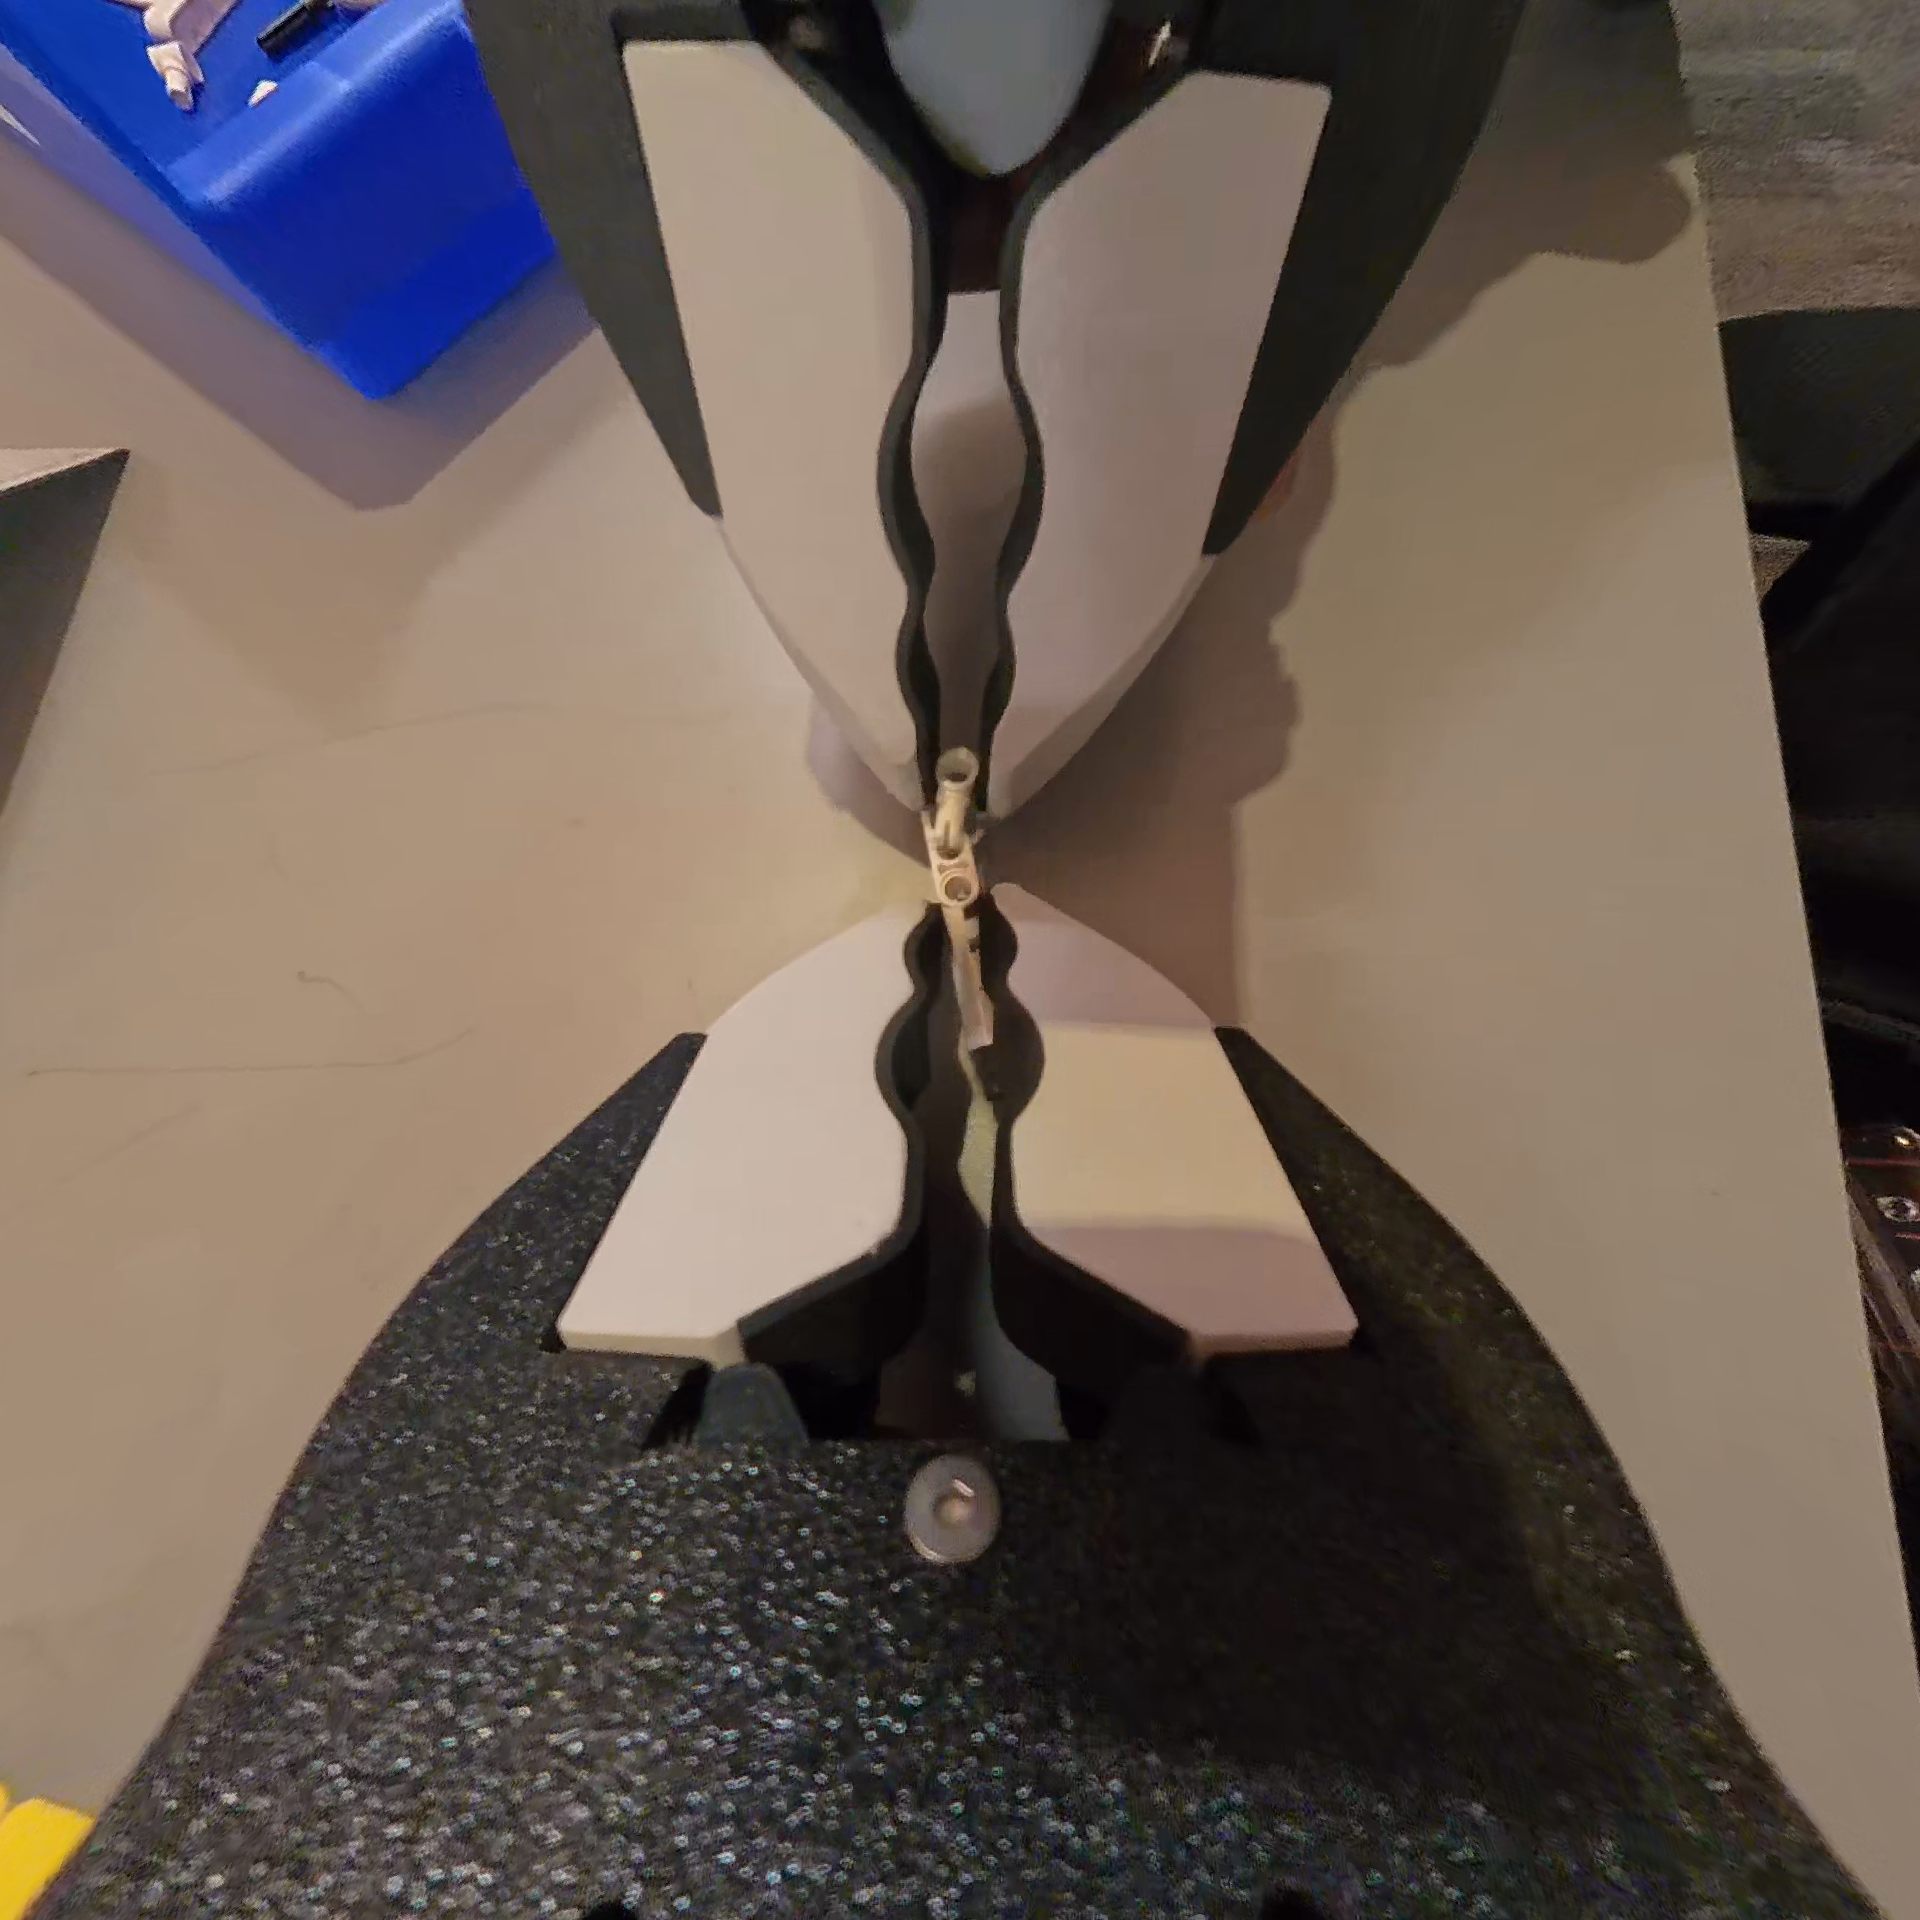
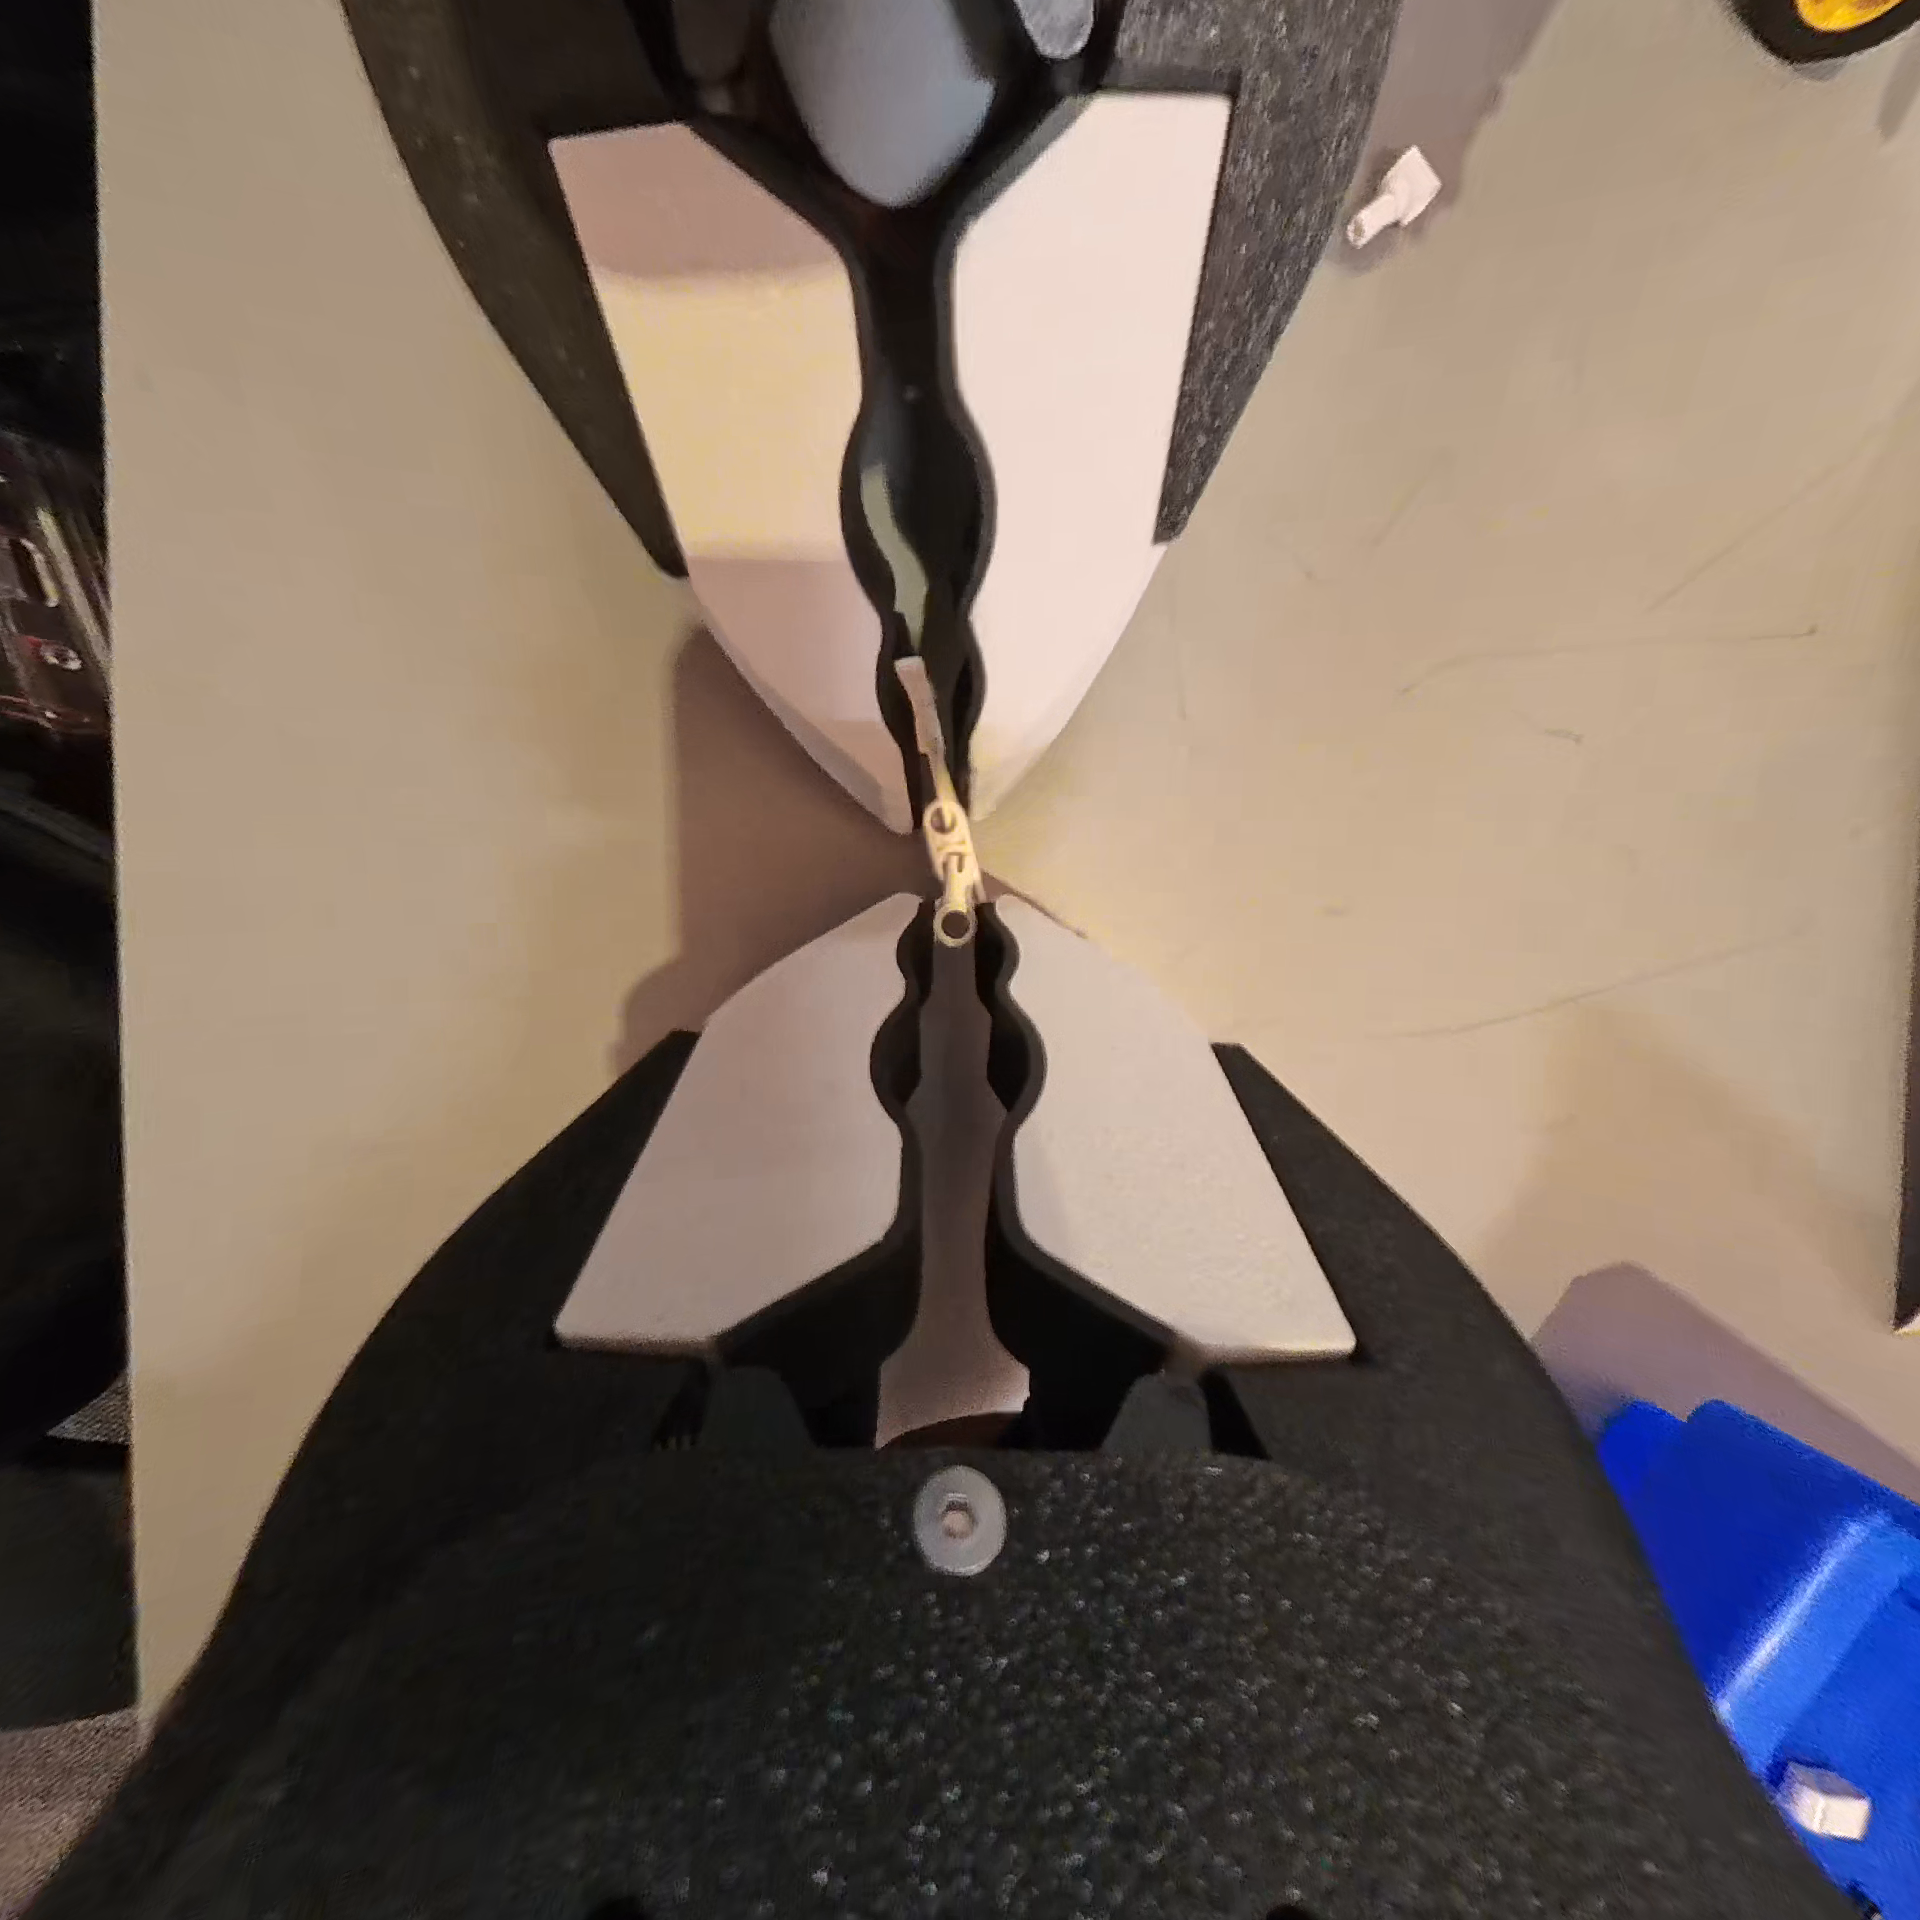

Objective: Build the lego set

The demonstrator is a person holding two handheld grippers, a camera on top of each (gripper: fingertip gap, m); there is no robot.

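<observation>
Two grippers meet tip to tip over the bench [image 1: 364,831], w/ one blue bin [image 1: 343,208] nearby. Left gripper [image 1: 961,914] and right gripper [image 2: 954,914], both nearly closed, each pinch an end of one small cream connector piece [image 1: 954,862], probably two joined parts.

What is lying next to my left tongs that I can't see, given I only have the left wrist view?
Observer: A small loose white part lies on the table, beside the body of the left tongs, on the blue bin's side.
Operator: Is it touching the tongs?
Observer: No. It lies apart from them, with bare table between.
</observation>
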